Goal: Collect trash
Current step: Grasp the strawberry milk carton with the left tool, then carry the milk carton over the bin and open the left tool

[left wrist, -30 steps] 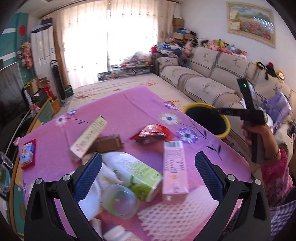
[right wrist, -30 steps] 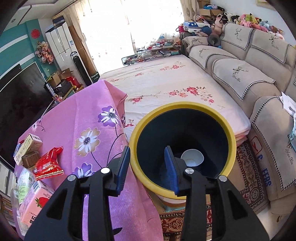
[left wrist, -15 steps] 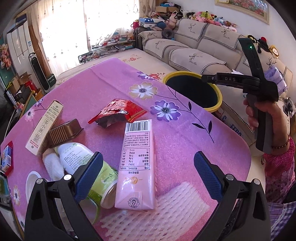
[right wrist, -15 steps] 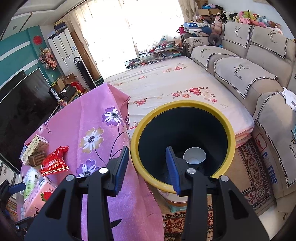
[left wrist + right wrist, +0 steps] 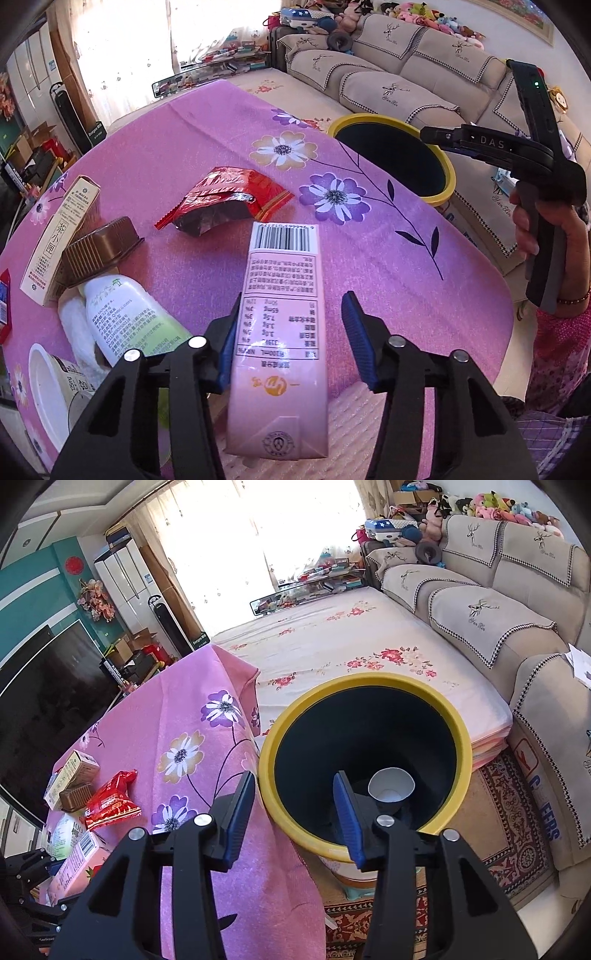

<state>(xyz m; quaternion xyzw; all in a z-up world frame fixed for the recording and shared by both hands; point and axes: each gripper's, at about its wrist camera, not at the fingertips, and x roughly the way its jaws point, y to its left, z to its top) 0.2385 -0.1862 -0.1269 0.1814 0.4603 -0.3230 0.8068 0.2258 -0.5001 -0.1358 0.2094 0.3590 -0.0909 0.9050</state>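
A pink drink carton (image 5: 282,332) lies on the purple flowered tablecloth (image 5: 207,147). My left gripper (image 5: 291,341) is open around it, one finger on each side, the left pad close to the carton's edge. A red snack wrapper (image 5: 225,197), a brown ridged tray (image 5: 98,249), a tea box (image 5: 61,236) and a green-and-white bottle (image 5: 125,317) lie beyond and to the left. My right gripper (image 5: 293,814) is open and empty, held over the near rim of the yellow-rimmed bin (image 5: 365,681), which holds a white paper cup (image 5: 391,784).
A white cup (image 5: 40,384) lies at the table's left edge and white foam netting (image 5: 369,435) under the carton's near end. The bin (image 5: 391,158) stands off the table's right edge. A sofa (image 5: 498,602), a flowered mattress and a patterned rug surround it.
My left gripper has come down and forward over the pink carton and its fingers have narrowed around it. My right gripper has stayed over the bin.
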